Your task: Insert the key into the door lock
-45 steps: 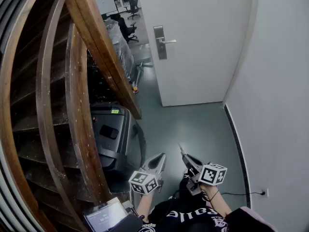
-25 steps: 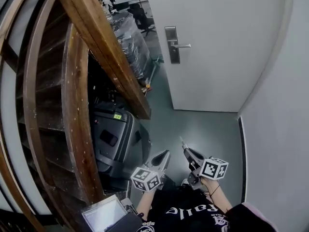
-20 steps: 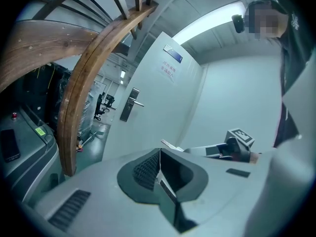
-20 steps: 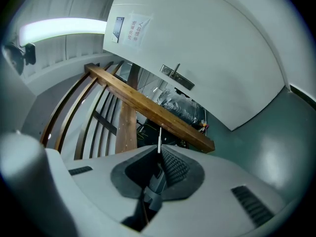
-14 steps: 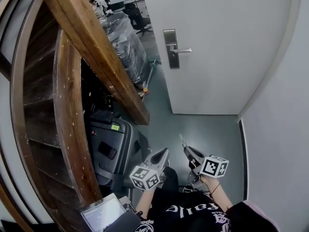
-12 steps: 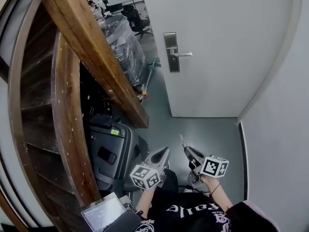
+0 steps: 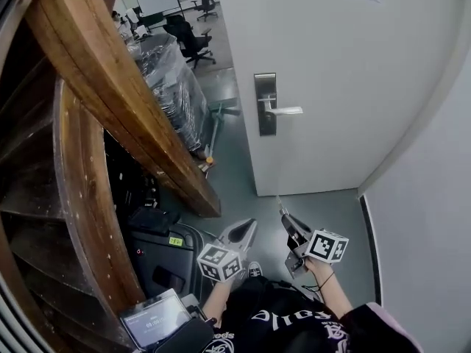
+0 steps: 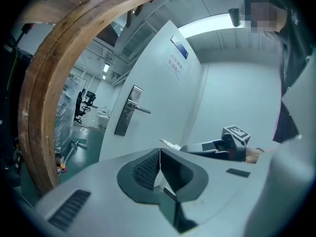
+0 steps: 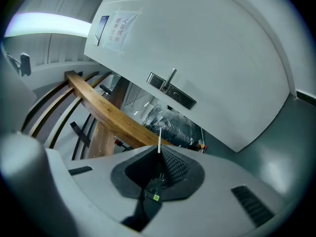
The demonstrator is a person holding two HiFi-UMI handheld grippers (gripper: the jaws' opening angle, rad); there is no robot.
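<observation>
The white door [image 7: 331,87] stands ahead with a steel lock plate [image 7: 265,103] and lever handle [image 7: 285,111]. My right gripper [image 7: 285,219] is shut on a thin silver key [image 7: 278,203] that points toward the door, still well short of it and below the lock. In the right gripper view the key blade [image 9: 159,141] sticks out past the closed right gripper [image 9: 159,151], with the lock plate [image 9: 172,92] beyond. My left gripper [image 7: 248,227] is beside it, shut and holding nothing. The left gripper view shows the left gripper [image 8: 159,154], the lock plate [image 8: 127,111] and the key [image 8: 168,143].
A curved wooden stair stringer [image 7: 110,94] fills the left. Under it sit a black machine [image 7: 158,259] and plastic-wrapped pallets [image 7: 173,87]. A small screen [image 7: 151,321] is at the bottom left. A white wall [image 7: 419,219] closes the right. Office chairs [image 7: 184,39] stand past the door.
The door and lock have grown larger and come nearer in the head view. Both grippers keep the same pose, the key still held in the right one.
</observation>
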